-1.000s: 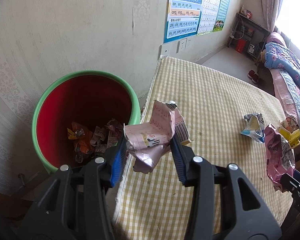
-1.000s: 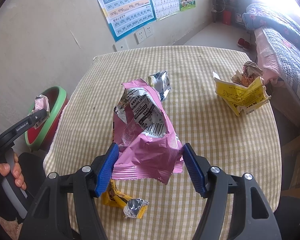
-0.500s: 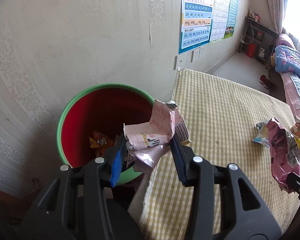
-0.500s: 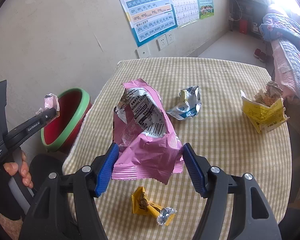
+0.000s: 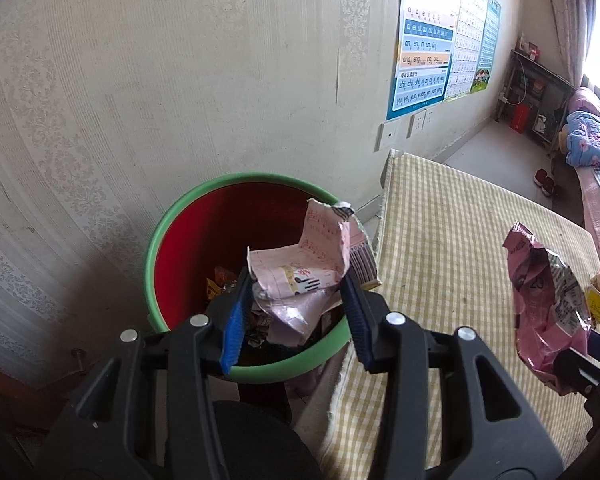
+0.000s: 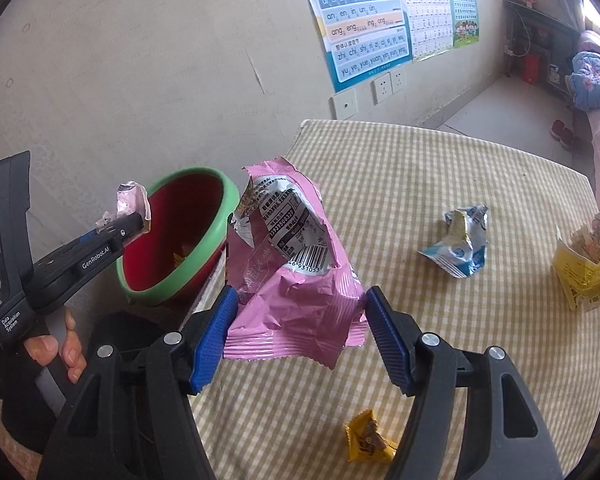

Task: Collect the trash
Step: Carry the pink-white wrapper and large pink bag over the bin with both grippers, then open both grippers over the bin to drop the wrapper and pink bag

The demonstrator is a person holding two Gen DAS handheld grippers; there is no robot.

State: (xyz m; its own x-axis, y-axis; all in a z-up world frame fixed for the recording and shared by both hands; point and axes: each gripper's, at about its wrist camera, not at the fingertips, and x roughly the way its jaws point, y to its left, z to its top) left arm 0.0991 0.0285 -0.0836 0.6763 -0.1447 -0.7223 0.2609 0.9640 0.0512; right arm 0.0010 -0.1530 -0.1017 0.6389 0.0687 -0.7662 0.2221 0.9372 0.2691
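1. Left claw (image 5: 294,312) pinches a crumpled pale pink wrapper (image 5: 300,276) directly above the open red bin (image 5: 204,240) with the green rim; trash lies inside the bin.
2. Right claw (image 6: 298,334) pinches a pink snack bag (image 6: 296,280) above the checked desk (image 6: 440,184).
3. Only the right wrist view shows the blue-white wrapper (image 6: 462,242), yellow carton (image 6: 584,272) and small yellow wrapper (image 6: 366,438) lying on the desk.

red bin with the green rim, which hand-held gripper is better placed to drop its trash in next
Left. The left hand-held gripper holds its pale pink wrapper over the red bin, while the right hand-held gripper holds its pink snack bag over the checked tablecloth.
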